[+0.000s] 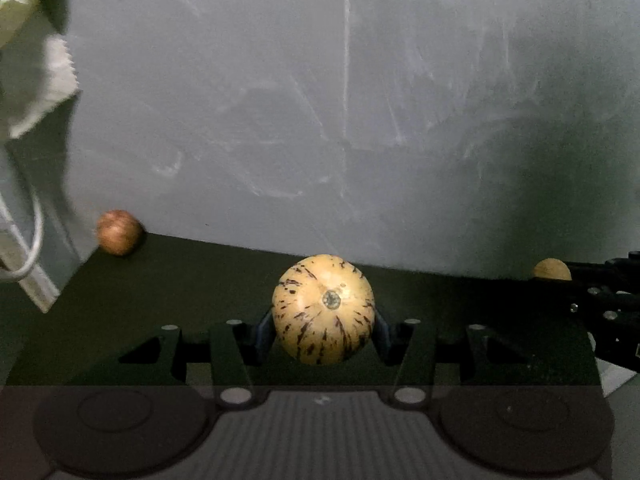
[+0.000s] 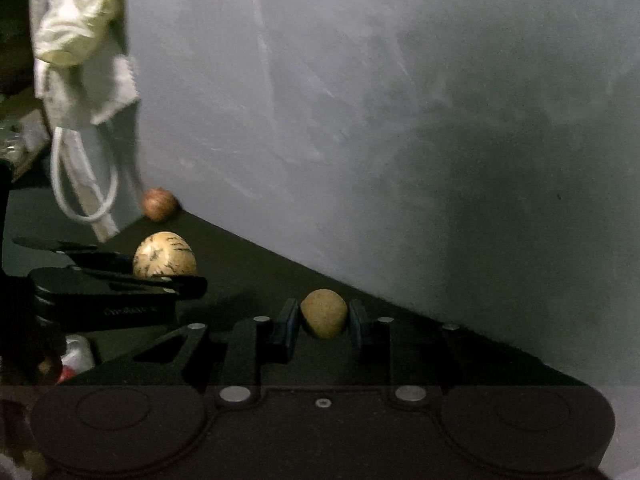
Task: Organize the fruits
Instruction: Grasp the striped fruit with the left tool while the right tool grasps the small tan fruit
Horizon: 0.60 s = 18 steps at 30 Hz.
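Note:
My left gripper (image 1: 323,330) is shut on a pale yellow fruit with dark streaks (image 1: 323,309), stem end facing the camera. It also shows in the right wrist view (image 2: 164,256), held by the left gripper (image 2: 176,280). My right gripper (image 2: 325,320) has a small tan round fruit (image 2: 324,313) between its blue pads (image 2: 288,324), close to both sides; contact is hard to tell. That tan fruit also shows at the far right of the left wrist view (image 1: 552,270), with the right gripper (image 1: 592,292) around it. A reddish-brown round fruit (image 1: 119,232) lies against the wall, and shows in the right wrist view (image 2: 160,204).
A dark tabletop (image 1: 200,280) runs up to a grey wall (image 1: 360,120). A white bag with cord handles (image 2: 88,128) hangs or stands at the left, beside the reddish fruit. Small items (image 2: 76,354) lie at the lower left.

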Tool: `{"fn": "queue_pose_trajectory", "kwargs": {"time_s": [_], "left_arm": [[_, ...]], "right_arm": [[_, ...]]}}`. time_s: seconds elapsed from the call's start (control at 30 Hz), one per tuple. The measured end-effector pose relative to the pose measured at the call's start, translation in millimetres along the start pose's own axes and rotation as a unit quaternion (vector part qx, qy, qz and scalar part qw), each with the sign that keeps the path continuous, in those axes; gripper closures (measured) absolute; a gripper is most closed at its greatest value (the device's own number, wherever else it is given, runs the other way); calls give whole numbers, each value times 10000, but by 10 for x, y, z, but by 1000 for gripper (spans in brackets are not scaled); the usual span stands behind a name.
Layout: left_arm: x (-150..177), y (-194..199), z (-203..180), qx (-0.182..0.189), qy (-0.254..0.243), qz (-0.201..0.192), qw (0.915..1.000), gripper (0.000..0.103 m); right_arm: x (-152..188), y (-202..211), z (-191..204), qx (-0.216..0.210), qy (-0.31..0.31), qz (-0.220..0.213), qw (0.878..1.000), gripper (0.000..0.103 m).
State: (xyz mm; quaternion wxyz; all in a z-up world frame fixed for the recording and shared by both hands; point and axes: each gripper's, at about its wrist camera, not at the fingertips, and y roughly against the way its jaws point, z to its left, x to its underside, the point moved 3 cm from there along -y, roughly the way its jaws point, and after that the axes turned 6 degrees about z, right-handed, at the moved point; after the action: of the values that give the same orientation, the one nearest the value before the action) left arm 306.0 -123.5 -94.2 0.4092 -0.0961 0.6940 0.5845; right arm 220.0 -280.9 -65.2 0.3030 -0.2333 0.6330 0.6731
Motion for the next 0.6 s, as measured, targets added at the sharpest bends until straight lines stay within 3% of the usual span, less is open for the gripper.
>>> {"fn": "queue_pose_trajectory", "kwargs": {"time_s": [0.33,0.6], "left_arm": [[223,960,353,-541,861,-542,9933,51],[800,1660,629,-1180,1528,-658,9790,51]], "right_arm": [[-134,470,457,-870,739,-316,9930,75],[-81,817,878,-1644,1306,-425,9768,75]]}}
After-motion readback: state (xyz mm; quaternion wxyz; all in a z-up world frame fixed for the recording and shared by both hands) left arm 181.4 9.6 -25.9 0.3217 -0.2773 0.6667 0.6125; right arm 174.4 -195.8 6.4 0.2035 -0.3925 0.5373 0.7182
